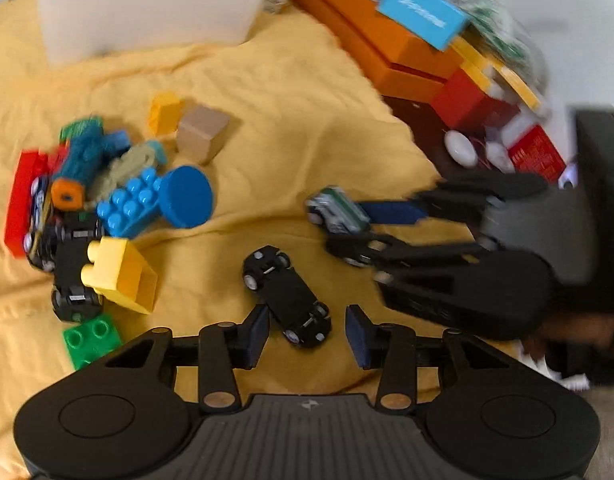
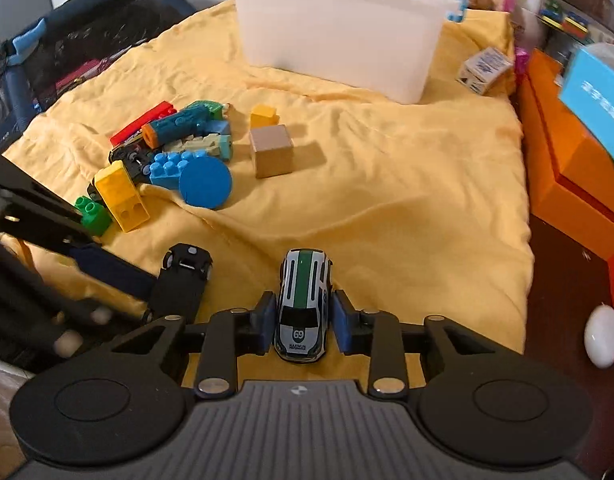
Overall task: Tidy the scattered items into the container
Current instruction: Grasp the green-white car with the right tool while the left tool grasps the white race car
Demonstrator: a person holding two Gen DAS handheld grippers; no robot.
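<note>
My right gripper [image 2: 303, 322] clamps the white toy car with a green stripe [image 2: 305, 306] between its blue pads. My left gripper [image 1: 307, 334] stands wide around an upturned black toy car [image 1: 287, 296] on the yellow cloth [image 2: 387, 184]. Beyond, a translucent white plastic tub [image 2: 339, 28] stands at the cloth's far edge.

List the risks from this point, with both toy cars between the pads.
1. The right hand-held gripper holds the white and green car only by its sides, so it might roll or slip out on the way to the white container.
2. The left hand-held gripper is open around the upside-down black car; its angled body may twist as the pads close.
3. The two grippers sit close together and could collide.
</note>
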